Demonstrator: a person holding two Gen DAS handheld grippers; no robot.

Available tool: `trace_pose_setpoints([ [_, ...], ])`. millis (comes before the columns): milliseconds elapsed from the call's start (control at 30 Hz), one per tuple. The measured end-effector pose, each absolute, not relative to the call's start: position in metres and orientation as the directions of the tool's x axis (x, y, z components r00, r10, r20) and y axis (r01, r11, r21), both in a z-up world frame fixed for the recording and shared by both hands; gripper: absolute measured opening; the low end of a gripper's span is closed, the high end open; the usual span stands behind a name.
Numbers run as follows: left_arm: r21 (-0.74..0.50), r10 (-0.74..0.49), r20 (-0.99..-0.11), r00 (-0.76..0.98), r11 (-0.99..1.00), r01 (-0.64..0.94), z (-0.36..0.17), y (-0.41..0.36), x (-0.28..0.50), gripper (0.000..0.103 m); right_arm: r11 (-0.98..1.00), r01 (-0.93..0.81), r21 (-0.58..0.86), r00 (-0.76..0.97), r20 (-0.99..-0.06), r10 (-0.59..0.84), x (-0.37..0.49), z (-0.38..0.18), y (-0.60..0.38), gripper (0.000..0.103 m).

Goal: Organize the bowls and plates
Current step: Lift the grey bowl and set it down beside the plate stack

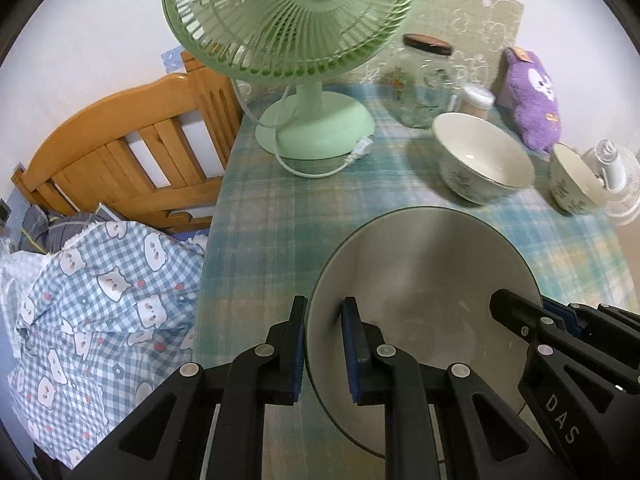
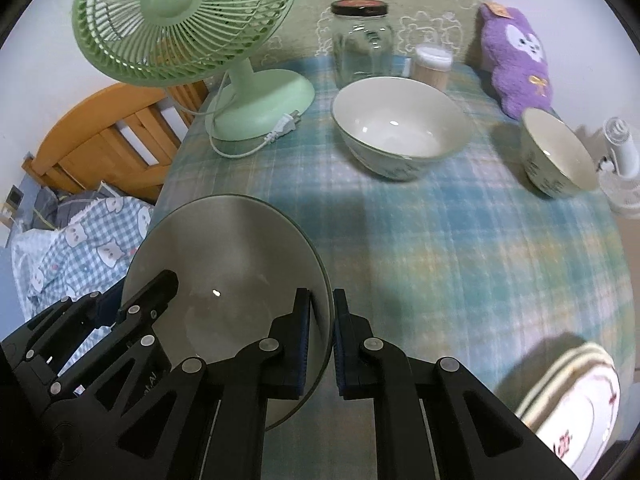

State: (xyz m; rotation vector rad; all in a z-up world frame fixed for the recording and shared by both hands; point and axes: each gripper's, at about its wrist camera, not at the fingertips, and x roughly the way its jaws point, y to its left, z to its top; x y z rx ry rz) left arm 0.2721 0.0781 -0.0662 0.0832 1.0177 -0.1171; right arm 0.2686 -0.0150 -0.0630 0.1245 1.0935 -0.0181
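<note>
A large grey-green bowl is held between both grippers above the checked tablecloth. My left gripper straddles its left rim, one finger inside and one outside. My right gripper is shut on its right rim; it also shows in the left wrist view. The same bowl shows in the right wrist view. A large cream bowl and a small cream bowl stand further back. A stack of plates lies at the near right.
A green desk fan with its cord stands at the back left. A glass jar, a cotton swab tub, a purple plush toy and a small white fan line the back and right. A bed lies left of the table.
</note>
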Motion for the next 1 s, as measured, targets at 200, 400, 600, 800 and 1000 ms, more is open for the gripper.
trace_pose_setpoints([
  [200,-0.005,-0.094,-0.846,0.524,0.986,0.168,-0.057,0.063,0.24,0.014,0.991,0.106,0.077,0.466,-0.884,0.018,0.226,-0.055,-0.029,0.013],
  [400,-0.011,-0.115,-0.843,0.525,0.98,0.197,-0.052,0.047,0.21,0.014,0.989,0.131,0.065,0.471,-0.882,-0.005,0.187,-0.049,-0.046,0.013],
  [600,-0.019,-0.133,-0.858,0.497,0.973,0.228,-0.057,0.031,0.18,0.014,0.986,0.154,0.06,0.454,-0.891,-0.017,0.156,-0.055,-0.06,0.013],
  [800,-0.04,-0.149,-0.881,0.45,0.969,0.243,-0.072,0.019,0.161,0.014,0.981,0.186,0.058,0.425,-0.905,-0.027,0.134,-0.07,-0.072,0.013],
  [1000,-0.045,-0.159,-0.892,0.424,0.963,0.266,-0.08,0.012,0.148,0.014,0.977,0.206,0.055,0.415,-0.909,-0.036,0.118,-0.077,-0.081,0.013],
])
